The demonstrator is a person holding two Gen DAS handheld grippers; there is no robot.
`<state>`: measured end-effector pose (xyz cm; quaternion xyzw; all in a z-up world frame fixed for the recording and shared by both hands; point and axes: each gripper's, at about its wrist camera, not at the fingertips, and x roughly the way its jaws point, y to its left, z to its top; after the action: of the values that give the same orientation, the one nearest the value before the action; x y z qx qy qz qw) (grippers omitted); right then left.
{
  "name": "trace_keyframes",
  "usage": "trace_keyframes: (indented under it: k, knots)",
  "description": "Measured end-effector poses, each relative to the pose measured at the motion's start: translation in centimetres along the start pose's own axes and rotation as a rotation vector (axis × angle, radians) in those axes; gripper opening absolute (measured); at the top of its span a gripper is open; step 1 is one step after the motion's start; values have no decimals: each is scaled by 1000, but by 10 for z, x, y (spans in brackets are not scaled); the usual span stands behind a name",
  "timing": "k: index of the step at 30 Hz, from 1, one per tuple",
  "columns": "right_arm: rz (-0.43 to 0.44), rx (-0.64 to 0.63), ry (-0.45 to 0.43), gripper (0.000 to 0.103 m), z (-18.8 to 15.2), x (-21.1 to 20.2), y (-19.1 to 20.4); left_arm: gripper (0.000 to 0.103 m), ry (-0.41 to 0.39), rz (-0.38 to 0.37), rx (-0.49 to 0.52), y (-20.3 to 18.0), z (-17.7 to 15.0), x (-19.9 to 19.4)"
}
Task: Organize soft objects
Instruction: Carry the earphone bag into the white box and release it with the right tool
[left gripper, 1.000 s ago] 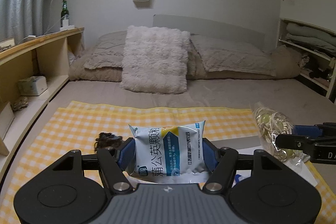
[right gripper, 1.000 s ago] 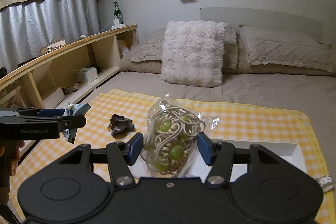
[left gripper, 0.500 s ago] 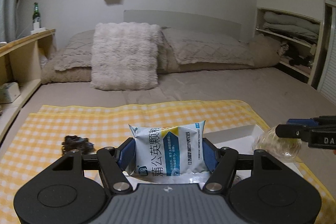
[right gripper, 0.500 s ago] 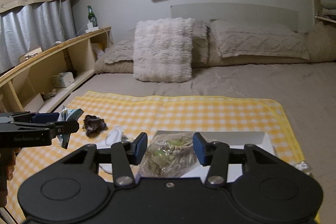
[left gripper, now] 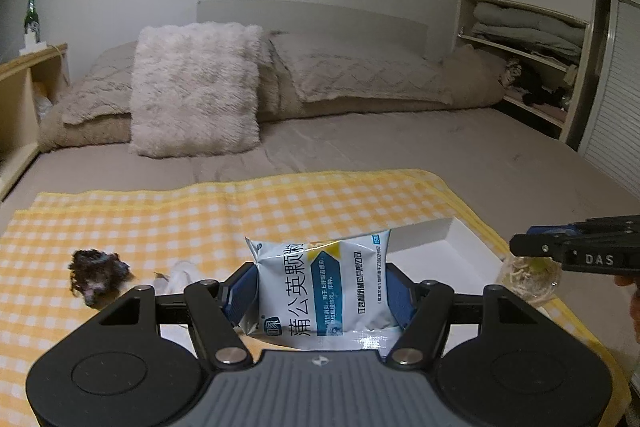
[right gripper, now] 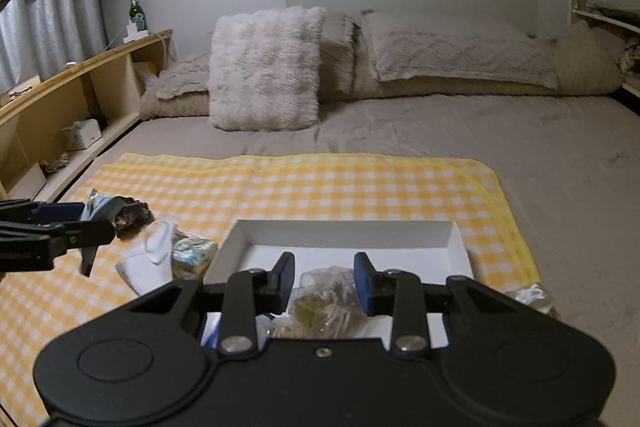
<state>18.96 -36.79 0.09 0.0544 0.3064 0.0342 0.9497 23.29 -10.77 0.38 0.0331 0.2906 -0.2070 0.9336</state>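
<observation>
My left gripper (left gripper: pixel 318 287) is shut on a white and blue sachet (left gripper: pixel 320 287) with Chinese print, held above the yellow checked cloth (left gripper: pixel 200 219). My right gripper (right gripper: pixel 325 277) is shut on a clear bag of coiled hair ties (right gripper: pixel 326 301), low over the near end of the white box (right gripper: pixel 348 233). In the left wrist view the right gripper (left gripper: pixel 532 247) shows at the right with the bag (left gripper: pixel 528 277) hanging under it, beside the box (left gripper: pixel 444 239). In the right wrist view the left gripper (right gripper: pixel 86 233) is at the left.
A dark furry scrunchie (left gripper: pixel 96 273) lies on the cloth at the left. A white soft item (right gripper: pixel 150 261) and a shiny packet (right gripper: pixel 192 255) lie left of the box. Another clear packet (right gripper: pixel 528 297) lies right of it. Pillows (left gripper: pixel 196 87) lie at the bed's head.
My right gripper has lowered the bag of hair ties from above the cloth down into the white box. My left gripper has swung right with the sachet still held.
</observation>
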Motion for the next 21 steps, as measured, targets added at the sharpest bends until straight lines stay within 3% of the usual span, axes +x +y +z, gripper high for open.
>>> trace_keyframes:
  k: [6,12,21]
  knots:
    - [21,33,27,31,-6,15,-22,68,31,-55,-11,-11,-2,13]
    - [-48,29,38,29,-10,31,-42,68,71,-127,-34,-30,-5,32]
    - [-58,44,21,28,-11,51,-58,68,105,-232,18,-75,-14,63]
